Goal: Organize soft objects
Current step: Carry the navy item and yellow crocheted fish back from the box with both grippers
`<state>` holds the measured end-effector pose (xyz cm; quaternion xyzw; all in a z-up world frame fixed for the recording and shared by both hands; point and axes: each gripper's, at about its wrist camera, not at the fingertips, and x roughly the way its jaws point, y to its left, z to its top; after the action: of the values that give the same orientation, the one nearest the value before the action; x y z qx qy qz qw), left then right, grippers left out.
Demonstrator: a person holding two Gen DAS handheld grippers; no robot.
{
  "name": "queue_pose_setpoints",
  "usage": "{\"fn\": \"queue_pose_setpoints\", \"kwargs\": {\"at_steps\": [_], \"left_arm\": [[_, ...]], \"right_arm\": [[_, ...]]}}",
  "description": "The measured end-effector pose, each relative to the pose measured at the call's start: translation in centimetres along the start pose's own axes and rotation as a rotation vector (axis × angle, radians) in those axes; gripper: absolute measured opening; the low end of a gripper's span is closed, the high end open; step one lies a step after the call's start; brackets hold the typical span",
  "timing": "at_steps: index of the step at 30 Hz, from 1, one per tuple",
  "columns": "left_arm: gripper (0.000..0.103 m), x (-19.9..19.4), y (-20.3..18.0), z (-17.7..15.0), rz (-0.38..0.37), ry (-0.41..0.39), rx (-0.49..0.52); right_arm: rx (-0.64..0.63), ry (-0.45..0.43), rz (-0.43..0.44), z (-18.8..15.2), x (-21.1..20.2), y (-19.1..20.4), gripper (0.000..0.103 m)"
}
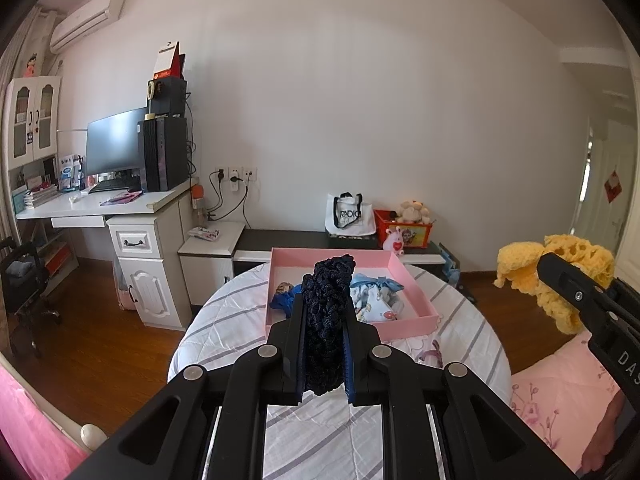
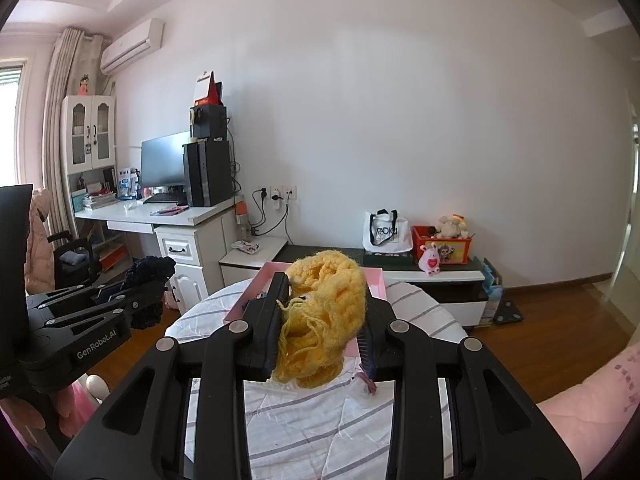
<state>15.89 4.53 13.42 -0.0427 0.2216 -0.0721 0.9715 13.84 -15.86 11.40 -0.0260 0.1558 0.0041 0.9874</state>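
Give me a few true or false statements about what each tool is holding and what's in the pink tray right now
1. The left tool is shut on a dark navy knitted piece. True.
2. The right tool holds a white tote bag. False: it grips a yellow knitted piece; the tote bag stands on the low cabinet by the wall.
3. The pink tray is empty. False: a blue cloth item and a printed pouch lie in it.
4. The tray rests on a striped quilt. True.
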Motion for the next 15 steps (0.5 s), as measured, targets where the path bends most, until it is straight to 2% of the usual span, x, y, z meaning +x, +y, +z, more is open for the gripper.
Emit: {"fn": "queue_pose_setpoints", "kwargs": {"at_steps": [15], "left_arm": [[0.011, 2.8, -0.6, 0.6, 0.004, 0.037, 0.005]], "right_arm": [[-0.007, 0.032, -0.021, 0.1, 1.5, 0.3, 0.029]]}}
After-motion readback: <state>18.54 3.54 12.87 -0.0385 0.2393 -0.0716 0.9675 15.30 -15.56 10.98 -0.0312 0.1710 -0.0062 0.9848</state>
